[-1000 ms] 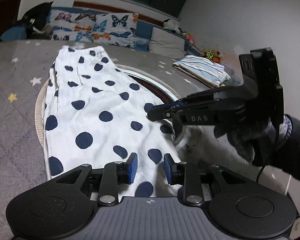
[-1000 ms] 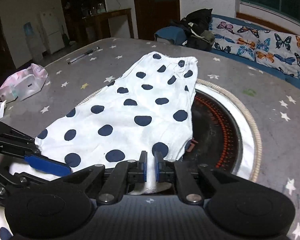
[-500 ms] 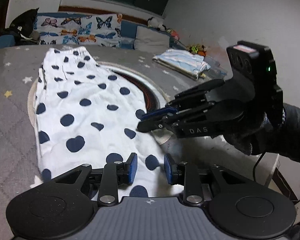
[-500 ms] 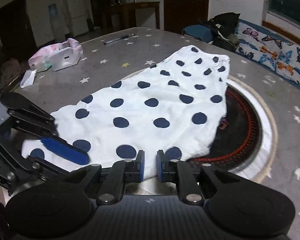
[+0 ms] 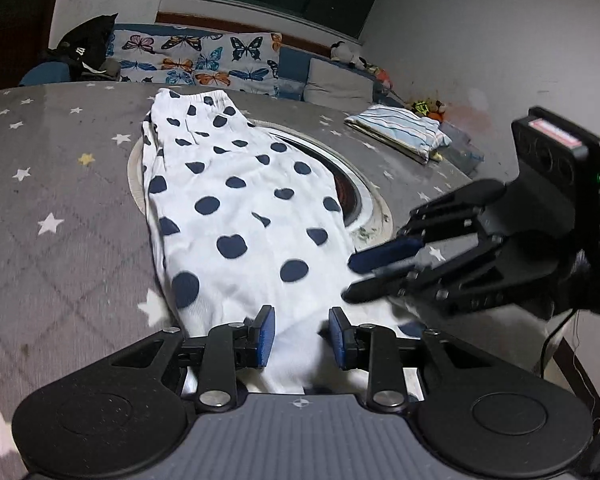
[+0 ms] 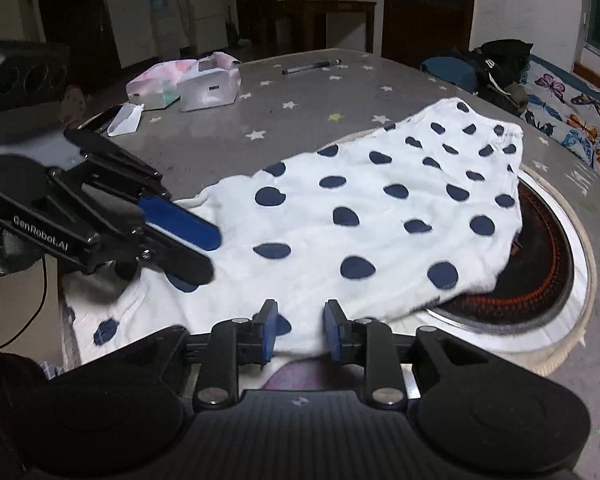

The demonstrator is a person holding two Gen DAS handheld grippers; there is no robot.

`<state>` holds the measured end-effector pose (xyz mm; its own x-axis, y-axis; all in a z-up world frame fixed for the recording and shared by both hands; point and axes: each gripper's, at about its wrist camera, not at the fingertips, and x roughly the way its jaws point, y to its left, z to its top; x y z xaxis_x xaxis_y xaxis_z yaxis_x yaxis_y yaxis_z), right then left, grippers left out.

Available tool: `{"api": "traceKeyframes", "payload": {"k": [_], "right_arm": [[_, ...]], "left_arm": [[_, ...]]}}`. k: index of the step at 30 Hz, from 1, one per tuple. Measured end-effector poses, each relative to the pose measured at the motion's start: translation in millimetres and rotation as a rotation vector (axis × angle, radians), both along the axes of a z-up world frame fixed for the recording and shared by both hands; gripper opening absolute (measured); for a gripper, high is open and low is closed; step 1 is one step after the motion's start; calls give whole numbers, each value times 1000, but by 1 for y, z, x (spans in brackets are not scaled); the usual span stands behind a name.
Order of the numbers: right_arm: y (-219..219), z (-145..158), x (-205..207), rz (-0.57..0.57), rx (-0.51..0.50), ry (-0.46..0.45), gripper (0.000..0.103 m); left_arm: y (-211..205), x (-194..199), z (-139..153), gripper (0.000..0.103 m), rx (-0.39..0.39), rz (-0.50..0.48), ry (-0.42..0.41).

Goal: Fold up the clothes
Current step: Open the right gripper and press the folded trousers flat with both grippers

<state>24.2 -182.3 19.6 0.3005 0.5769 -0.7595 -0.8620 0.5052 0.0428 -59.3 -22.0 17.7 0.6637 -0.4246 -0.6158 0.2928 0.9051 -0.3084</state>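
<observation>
Your left gripper sits slack over the cloth; your right gripper is opening, cloth between its jaws.

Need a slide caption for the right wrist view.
Right gripper opening over the polka-dot garment's near edge; left gripper alongside.

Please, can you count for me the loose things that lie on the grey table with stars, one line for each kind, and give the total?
Polka-dot garment: 1
Folded striped cloth: 1
Pen: 1
Pink and white packs: 2
White paper scrap: 1
Total: 6

The right gripper is opening, cloth between its jaws.
</observation>
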Motion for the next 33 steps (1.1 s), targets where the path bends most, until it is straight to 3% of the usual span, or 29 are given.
{"api": "traceKeyframes", "payload": {"k": [7, 12, 17, 21, 27, 33], "right_arm": [[2, 20, -21, 52, 43, -26, 26], [9, 9, -41, 123, -3, -11, 28], [3, 10, -43, 110, -14, -12, 28], [4, 24, -46, 117, 35, -26, 28], [13, 7, -54, 160, 2, 14, 28], [10, 16, -53, 146, 35, 4, 29]], "left_arm": [[-1, -11, 10, 32, 5, -8, -35], [-2, -24, 4, 32, 22, -28, -17], [0, -38, 12, 32, 11, -25, -55], [2, -46, 19, 32, -1, -25, -84], [0, -46, 0, 31, 6, -24, -6], [7, -47, 13, 31, -2, -9, -46]]}}
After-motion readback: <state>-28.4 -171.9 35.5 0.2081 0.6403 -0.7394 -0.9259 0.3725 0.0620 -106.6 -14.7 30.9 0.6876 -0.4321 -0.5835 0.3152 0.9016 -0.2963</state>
